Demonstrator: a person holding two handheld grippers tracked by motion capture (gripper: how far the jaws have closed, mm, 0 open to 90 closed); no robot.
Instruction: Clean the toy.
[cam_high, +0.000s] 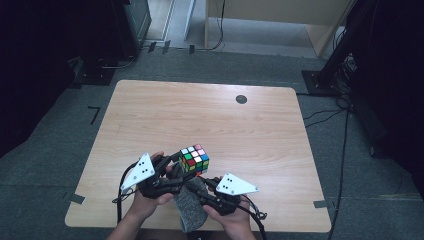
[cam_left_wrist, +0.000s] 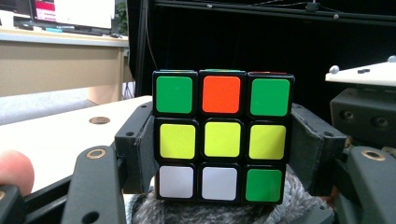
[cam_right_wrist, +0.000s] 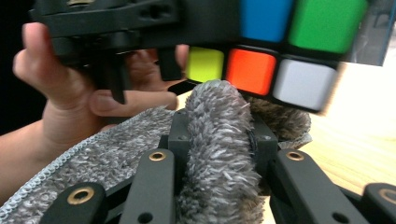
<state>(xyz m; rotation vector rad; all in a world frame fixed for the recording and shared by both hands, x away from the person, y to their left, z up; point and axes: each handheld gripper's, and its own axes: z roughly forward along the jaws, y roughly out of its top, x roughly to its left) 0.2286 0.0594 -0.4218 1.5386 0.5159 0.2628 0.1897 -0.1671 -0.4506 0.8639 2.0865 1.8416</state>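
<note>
From the high view, a puzzle cube with coloured tiles sits near the front middle of the wooden worktop, lifted a little above the surface. The left hand-held gripper grasps it from the left side, with the person's left hand wrapped round the body under its grey three-cornered plate. The right hand-held gripper comes in from the lower right, held by the right hand, and a grey fuzzy cloth lies between the two hands, reaching up to just below the cube.

In the left gripper view, the cube stands squarely between the two black jaws, whose pads press on its left and right sides. The face towards the camera shows green, orange, green on top, three yellow tiles in the middle, and white, white, green below. The cloth is bunched directly under the cube.

In the right gripper view, the right hand-held gripper is clenched on a fold of the cloth, which bulges up between its jaws. The top of that fold touches the underside of the cube, near an orange tile. The left hand holds its gripper just beyond.
</note>
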